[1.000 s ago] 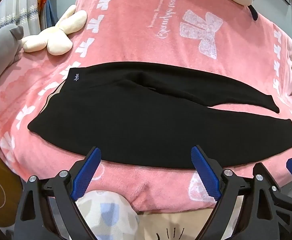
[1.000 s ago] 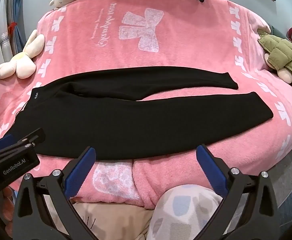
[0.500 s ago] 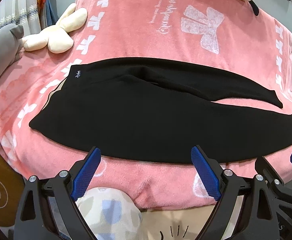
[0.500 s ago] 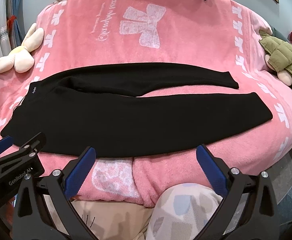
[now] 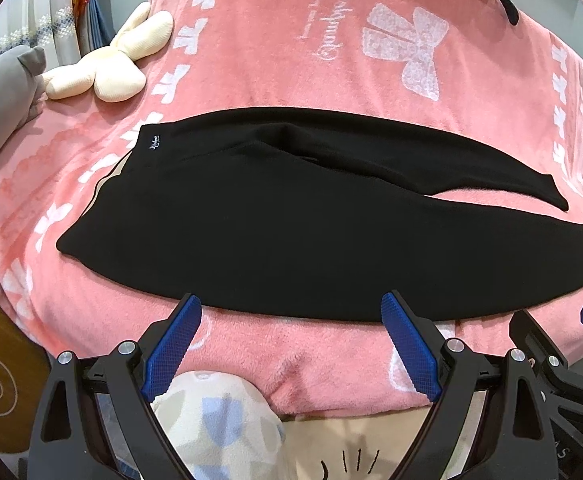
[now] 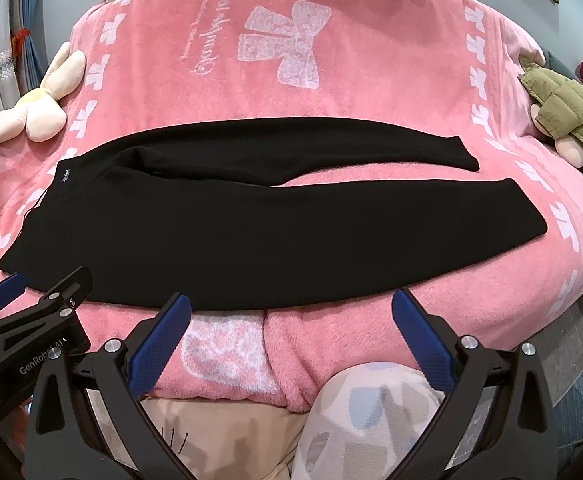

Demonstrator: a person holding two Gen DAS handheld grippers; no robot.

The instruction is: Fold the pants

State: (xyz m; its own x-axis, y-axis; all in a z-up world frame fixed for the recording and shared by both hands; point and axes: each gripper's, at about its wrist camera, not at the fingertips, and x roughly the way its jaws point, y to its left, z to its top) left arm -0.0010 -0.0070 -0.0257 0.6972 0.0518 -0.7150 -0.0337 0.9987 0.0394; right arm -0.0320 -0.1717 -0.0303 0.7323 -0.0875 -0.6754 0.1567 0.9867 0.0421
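A: Left wrist view, item one: black pants (image 5: pixel 275 224) spread flat on the pink blanket (image 5: pixel 275 60), just ahead of our left gripper (image 5: pixel 291 312). Its jaws stand wide apart, holding nothing.

B: Right gripper (image 6: pixel 291 308), same entry: spread wide, empty, pants just ahead. We judge no fold made yet; both legs lie apart, all folding remains.

A: Writing?

B: "GenRobot.AI" on the left gripper's body; small white logo (image 6: pixel 65 176) at the waistband, unreadable; script on the blanket, upside down, illegible to us.

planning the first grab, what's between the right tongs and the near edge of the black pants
Only bare pink blanket lies between the open right tongs and the black pants, shown in the right wrist view.
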